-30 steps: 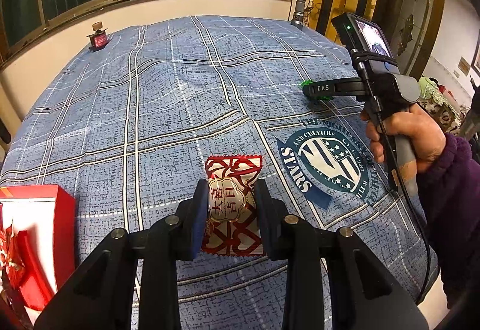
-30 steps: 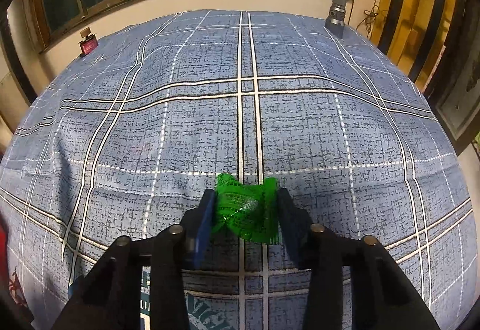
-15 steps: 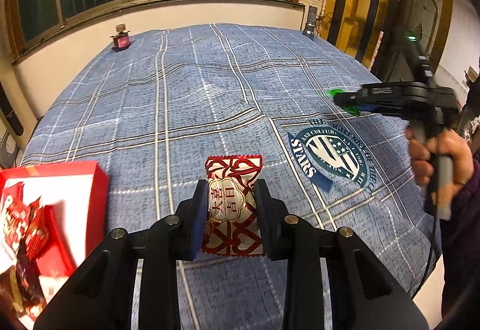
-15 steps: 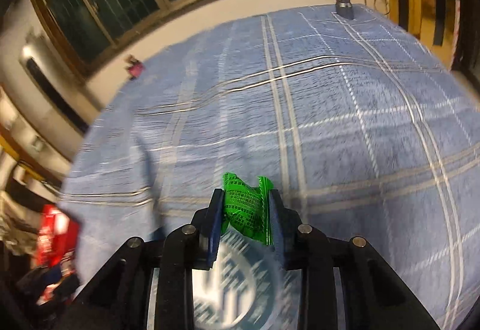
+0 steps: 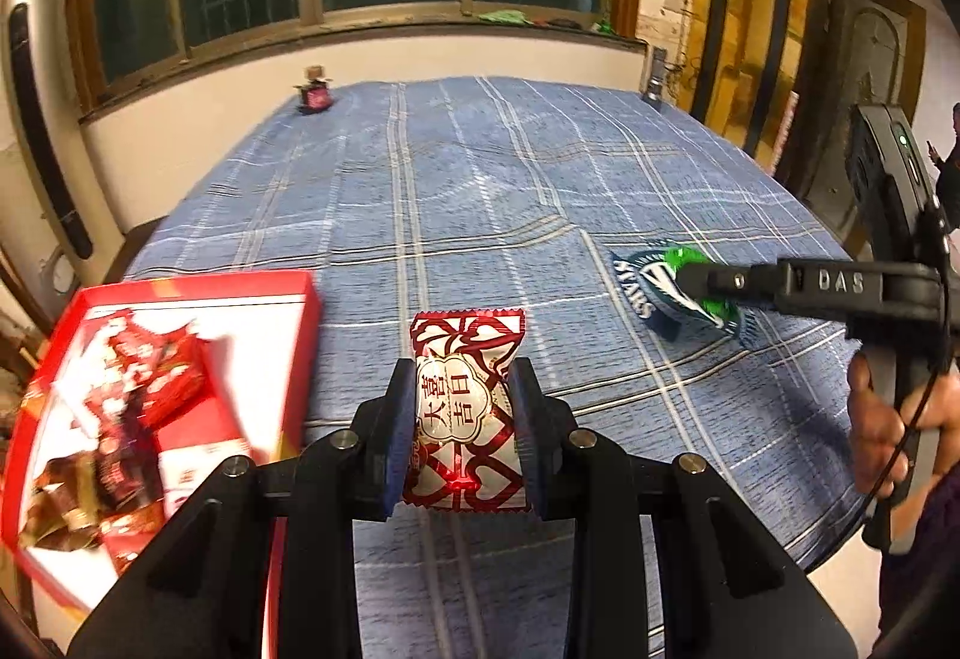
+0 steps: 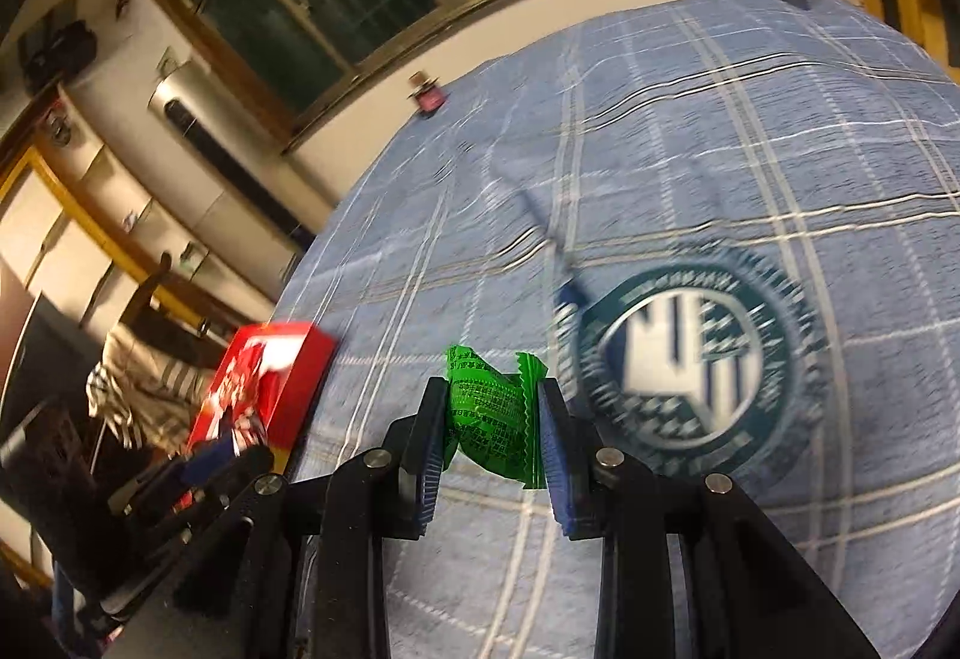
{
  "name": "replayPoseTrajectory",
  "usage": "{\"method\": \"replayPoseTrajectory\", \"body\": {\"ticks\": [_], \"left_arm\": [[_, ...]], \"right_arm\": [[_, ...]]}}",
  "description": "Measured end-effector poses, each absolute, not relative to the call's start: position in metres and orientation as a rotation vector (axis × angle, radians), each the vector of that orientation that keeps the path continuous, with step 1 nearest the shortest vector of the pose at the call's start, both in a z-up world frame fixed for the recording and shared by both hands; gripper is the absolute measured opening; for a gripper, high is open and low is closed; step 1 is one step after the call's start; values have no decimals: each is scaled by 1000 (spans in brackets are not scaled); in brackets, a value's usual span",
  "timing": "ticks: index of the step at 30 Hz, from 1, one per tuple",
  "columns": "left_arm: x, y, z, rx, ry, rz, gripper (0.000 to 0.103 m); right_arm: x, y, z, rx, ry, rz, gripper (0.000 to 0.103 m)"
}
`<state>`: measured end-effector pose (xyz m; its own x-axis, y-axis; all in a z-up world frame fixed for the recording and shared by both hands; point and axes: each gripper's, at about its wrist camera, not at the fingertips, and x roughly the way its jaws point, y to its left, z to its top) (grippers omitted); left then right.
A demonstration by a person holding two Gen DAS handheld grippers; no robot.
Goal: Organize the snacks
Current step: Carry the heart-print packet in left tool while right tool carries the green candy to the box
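Note:
My left gripper (image 5: 462, 419) is shut on a red and white candy packet (image 5: 463, 401) and holds it above the blue plaid tablecloth (image 5: 480, 191), just right of the open red box (image 5: 282, 353). The box holds several red and brown snack packets (image 5: 138, 389). My right gripper (image 6: 489, 434) is shut on a crumpled green candy wrapper (image 6: 489, 419) above the cloth. It shows in the left wrist view (image 5: 696, 278) at the right, over the round crest print (image 5: 648, 287). The red box (image 6: 270, 377) lies to its left at the table edge.
A small dark red object (image 5: 313, 96) stands at the table's far left edge and a grey cylinder (image 5: 655, 83) at the far right corner. A window sill and wall run behind the table. My left gripper's body (image 6: 180, 479) shows low left in the right wrist view.
Both grippers have swung left with their candies held. The red box has come further into view and is nearer to both. The right gripper now points over the crest print.

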<state>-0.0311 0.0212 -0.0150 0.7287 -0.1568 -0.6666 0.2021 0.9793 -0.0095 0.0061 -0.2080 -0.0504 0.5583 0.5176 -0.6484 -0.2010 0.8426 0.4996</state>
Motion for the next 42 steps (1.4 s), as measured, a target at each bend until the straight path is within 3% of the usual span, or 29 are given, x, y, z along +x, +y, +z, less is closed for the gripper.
{"method": "replayPoseTrajectory", "body": {"ticks": [27, 39, 42], "left_arm": [[-56, 122, -24, -21, 668, 26, 28], [-49, 205, -29, -39, 677, 247, 29], [-49, 212, -33, -37, 687, 277, 34]], "right_arm": [[-23, -76, -40, 230, 898, 615, 30], [-2, 42, -28, 82, 835, 759, 32], [-1, 70, -36, 23, 824, 755, 35]]}}
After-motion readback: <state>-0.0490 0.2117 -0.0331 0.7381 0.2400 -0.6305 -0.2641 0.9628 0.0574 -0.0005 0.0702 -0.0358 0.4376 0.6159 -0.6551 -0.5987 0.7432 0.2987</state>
